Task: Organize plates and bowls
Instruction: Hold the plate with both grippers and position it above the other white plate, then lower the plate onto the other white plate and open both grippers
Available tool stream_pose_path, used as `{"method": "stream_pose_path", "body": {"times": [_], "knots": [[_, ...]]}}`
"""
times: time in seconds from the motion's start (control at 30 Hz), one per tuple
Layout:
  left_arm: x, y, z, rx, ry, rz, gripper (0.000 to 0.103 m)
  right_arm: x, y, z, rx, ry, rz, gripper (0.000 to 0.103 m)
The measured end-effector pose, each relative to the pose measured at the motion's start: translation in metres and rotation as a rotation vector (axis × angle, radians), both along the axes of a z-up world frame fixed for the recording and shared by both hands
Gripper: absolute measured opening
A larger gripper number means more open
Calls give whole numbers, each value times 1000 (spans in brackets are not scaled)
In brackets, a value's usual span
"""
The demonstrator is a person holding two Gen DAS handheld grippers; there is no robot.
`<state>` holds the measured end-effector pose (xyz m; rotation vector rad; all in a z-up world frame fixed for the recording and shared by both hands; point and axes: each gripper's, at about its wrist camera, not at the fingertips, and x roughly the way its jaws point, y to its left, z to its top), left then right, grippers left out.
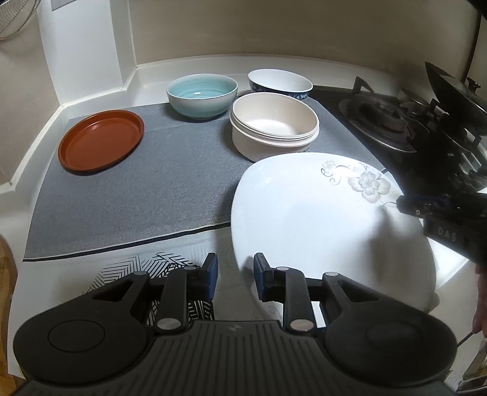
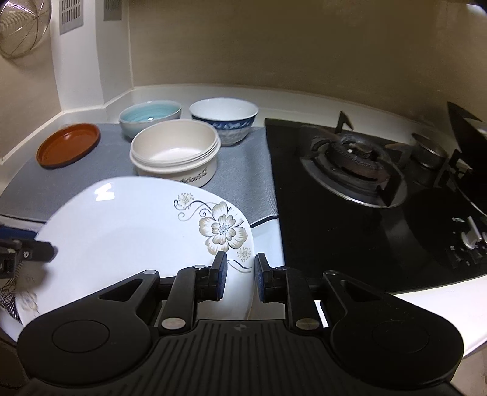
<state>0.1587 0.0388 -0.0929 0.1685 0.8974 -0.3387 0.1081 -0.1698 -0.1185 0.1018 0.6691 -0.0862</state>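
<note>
A large white plate with a flower print [image 1: 304,213] [image 2: 127,231] lies at the counter's front, spanning both grippers. My left gripper [image 1: 236,275] is shut on its near left rim, with the right pad on the plate and the left pad outside the edge. My right gripper [image 2: 240,275] is shut on the flowered right rim, which fills most of the narrow gap between the pads. Each gripper shows in the other's view at the plate's far edge. On the grey mat [image 1: 146,189] stand a brown plate [image 1: 102,141], a teal bowl [image 1: 202,94], stacked beige bowls [image 1: 274,125] and a blue-patterned bowl [image 1: 280,83].
A black gas stove [image 2: 359,170] takes up the counter to the right of the mat. A black-and-white patterned cloth [image 1: 164,265] lies under the plate's left side. The wall corner closes off the back, and a wire strainer [image 2: 21,27] hangs at the upper left.
</note>
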Motion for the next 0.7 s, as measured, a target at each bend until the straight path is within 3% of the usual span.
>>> {"method": "stream_pose_path", "body": {"times": [0.37, 0.5, 0.7], "knots": [[-14, 0, -3, -21, 17, -75, 20, -4, -11, -13, 104, 71, 8, 23], [-16, 2, -5, -34, 16, -71, 20, 1, -13, -16, 135, 84, 33, 31], [-17, 5, -5, -53, 19, -59, 20, 10, -27, -18, 198, 86, 67, 27]]}}
